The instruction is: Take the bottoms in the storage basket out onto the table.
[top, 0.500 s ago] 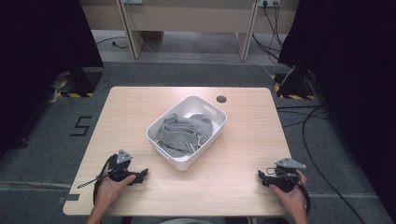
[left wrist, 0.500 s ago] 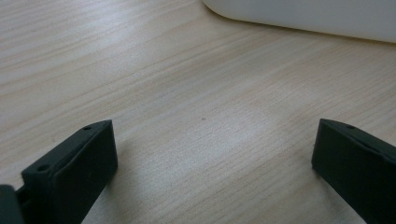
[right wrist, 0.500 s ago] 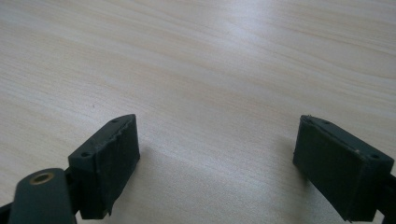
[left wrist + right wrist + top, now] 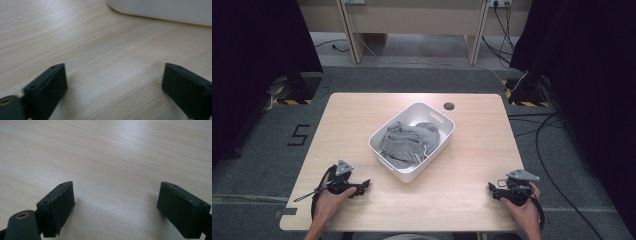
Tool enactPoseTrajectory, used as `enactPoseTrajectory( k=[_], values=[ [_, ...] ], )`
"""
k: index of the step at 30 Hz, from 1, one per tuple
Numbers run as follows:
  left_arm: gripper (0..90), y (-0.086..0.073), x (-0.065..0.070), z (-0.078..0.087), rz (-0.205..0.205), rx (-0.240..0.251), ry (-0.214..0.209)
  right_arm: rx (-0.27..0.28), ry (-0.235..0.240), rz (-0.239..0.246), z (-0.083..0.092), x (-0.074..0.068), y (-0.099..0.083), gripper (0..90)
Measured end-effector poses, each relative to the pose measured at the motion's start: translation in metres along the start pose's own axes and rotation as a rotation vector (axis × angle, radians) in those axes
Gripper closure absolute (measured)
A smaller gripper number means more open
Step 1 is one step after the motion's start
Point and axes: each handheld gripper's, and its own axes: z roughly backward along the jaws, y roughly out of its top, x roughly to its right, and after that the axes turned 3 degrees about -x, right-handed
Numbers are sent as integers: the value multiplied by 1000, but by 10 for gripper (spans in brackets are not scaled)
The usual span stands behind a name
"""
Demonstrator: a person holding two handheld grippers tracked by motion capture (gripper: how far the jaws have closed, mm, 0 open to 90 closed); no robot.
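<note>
A white plastic bin [image 4: 438, 120] sits at the middle of the wooden table [image 4: 482, 150], turned at an angle, with crumpled grey cloth [image 4: 408, 142] inside it. My left gripper [image 4: 365, 186] rests low on the table near the front left corner, jaws pointing right toward the bin. In the left gripper view its jaws stand wide apart over bare wood, and the bin's white wall [image 4: 160, 10] shows at the top. My right gripper [image 4: 492, 189] rests near the front right corner, jaws pointing left, open over bare wood with nothing between them.
A dark round cable hole [image 4: 449, 106] lies in the table behind the bin. Grey carpet surrounds the table, with cables on the floor [image 4: 542, 130] at the right and black curtains on both sides. A desk's legs stand at the back.
</note>
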Motion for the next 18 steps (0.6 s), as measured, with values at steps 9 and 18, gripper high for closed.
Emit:
enactPoseTrajectory(
  k=[9,18],
  values=[
    [144,7,0,14,-1,58,-67,-1,0,-4,0,0,0,147],
    [144,29,13,39,-17,159,-131,0,-2,1,-1,0,1,147]
  ],
)
